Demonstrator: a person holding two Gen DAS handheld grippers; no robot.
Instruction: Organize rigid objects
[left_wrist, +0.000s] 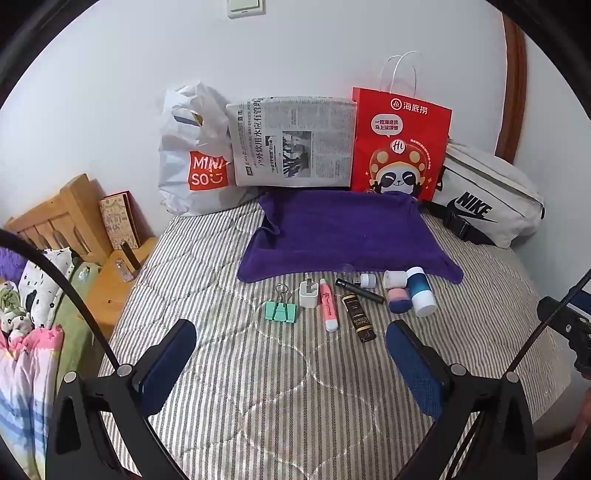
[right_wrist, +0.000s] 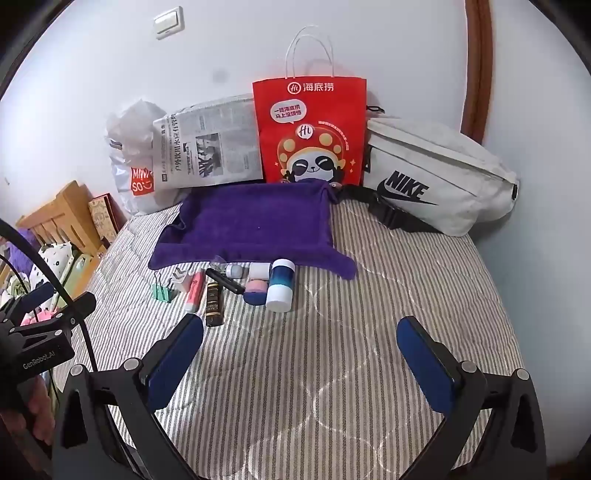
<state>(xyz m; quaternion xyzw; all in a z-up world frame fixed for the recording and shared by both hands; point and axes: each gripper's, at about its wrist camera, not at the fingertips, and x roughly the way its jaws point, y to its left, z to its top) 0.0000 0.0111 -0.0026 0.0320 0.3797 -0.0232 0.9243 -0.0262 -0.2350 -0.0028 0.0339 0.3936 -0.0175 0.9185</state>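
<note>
Several small rigid objects lie in a row on the striped bed in front of a purple towel (left_wrist: 343, 236) (right_wrist: 255, 229): a green binder clip (left_wrist: 280, 312) (right_wrist: 162, 291), a white charger plug (left_wrist: 308, 293) (right_wrist: 180, 280), a pink tube (left_wrist: 328, 308) (right_wrist: 195, 291), a black-gold bar (left_wrist: 358, 321) (right_wrist: 215, 302), a black stick (left_wrist: 360, 291) (right_wrist: 225, 280), a pink-blue piece (left_wrist: 398, 299) (right_wrist: 255, 291) and a blue-white bottle (left_wrist: 421, 291) (right_wrist: 281, 284). My left gripper (left_wrist: 291, 334) hangs open just short of them. My right gripper (right_wrist: 301, 330) is open too, to their right, nothing between its fingers.
Against the wall stand a white Miniso bag (left_wrist: 192, 155) (right_wrist: 135, 155), a newspaper (left_wrist: 295, 140) (right_wrist: 210, 144), a red paper bag (left_wrist: 399, 144) (right_wrist: 310, 133) and a white Nike pouch (left_wrist: 487, 195) (right_wrist: 436, 181). A wooden headboard (left_wrist: 55, 214) and folded clothes (left_wrist: 33, 321) sit left.
</note>
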